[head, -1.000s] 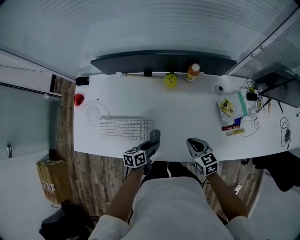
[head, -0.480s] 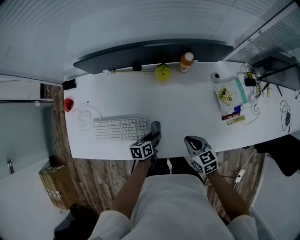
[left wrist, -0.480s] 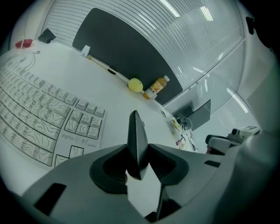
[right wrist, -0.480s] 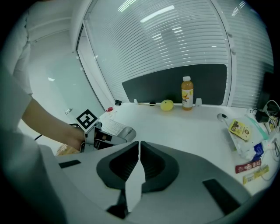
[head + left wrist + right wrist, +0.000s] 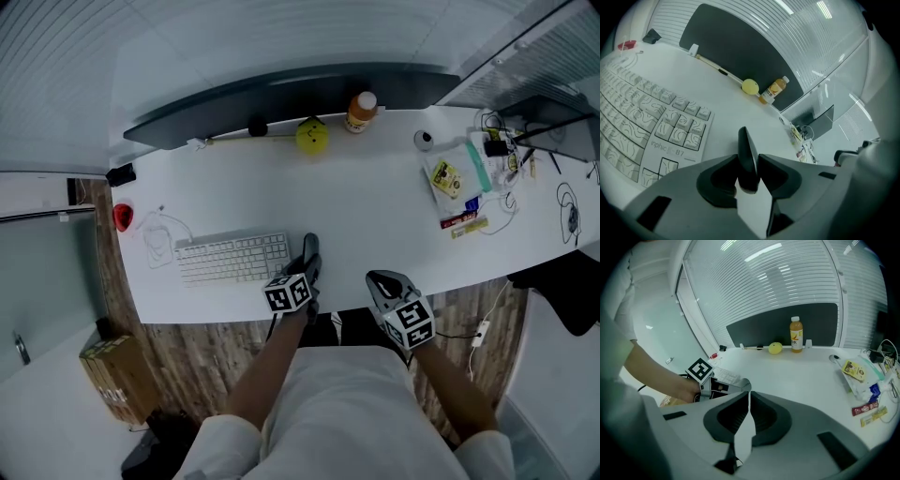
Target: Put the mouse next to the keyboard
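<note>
A white keyboard (image 5: 232,257) lies on the white desk (image 5: 375,216) near its front edge; in the left gripper view the keyboard (image 5: 647,117) fills the left. My left gripper (image 5: 308,261) is shut on a dark mouse (image 5: 310,247), held just right of the keyboard's right end. The mouse (image 5: 747,157) shows edge-on between the jaws; whether it touches the desk I cannot tell. My right gripper (image 5: 384,284) hovers at the desk's front edge, shut (image 5: 749,397) with nothing in it.
At the back stand a yellow ball (image 5: 312,137) and an orange bottle (image 5: 359,111) before a long dark panel (image 5: 281,94). Snack packets and cables (image 5: 459,187) crowd the right end. A red thing (image 5: 123,217) and a white cable (image 5: 155,234) lie left of the keyboard.
My left gripper has carried the mouse forward over the desk, alongside the keyboard's right end. The head view has shifted. The right gripper has barely moved.
</note>
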